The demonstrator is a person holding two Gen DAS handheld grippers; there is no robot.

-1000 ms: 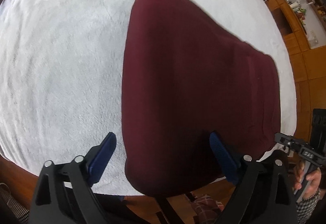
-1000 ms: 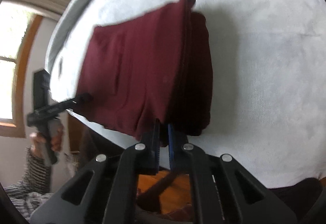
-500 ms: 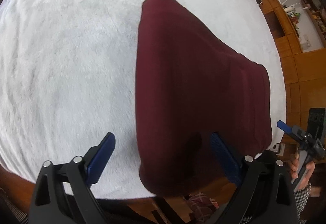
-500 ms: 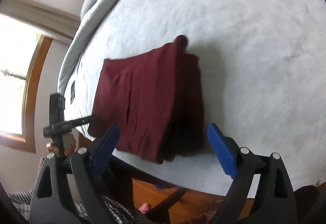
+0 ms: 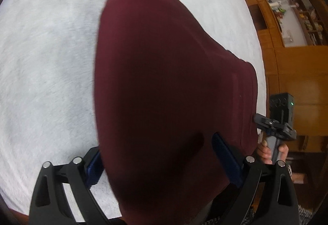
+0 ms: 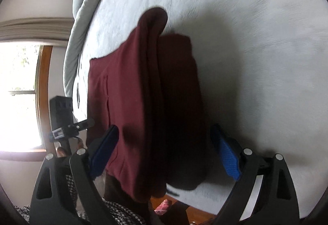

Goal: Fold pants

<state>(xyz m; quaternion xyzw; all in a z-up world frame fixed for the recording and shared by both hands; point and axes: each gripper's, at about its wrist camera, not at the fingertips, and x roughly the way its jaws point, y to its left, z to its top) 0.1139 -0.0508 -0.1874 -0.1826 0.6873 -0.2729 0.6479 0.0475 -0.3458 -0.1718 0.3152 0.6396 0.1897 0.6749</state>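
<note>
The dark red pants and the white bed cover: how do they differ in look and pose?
The pants are dark red and smooth; the bed cover is white and fuzzy. The pants lie folded in layers; the bed cover lies spread flat. Both are soft cloth.

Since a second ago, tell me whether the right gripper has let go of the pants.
Yes. The right gripper has just been opening; its jaws now straddle the pants on the white blanket without pressing them.

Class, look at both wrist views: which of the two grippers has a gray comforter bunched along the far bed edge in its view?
The right gripper: its view shows the gray comforter beside a window; the left gripper faces wooden cabinets instead.
</note>
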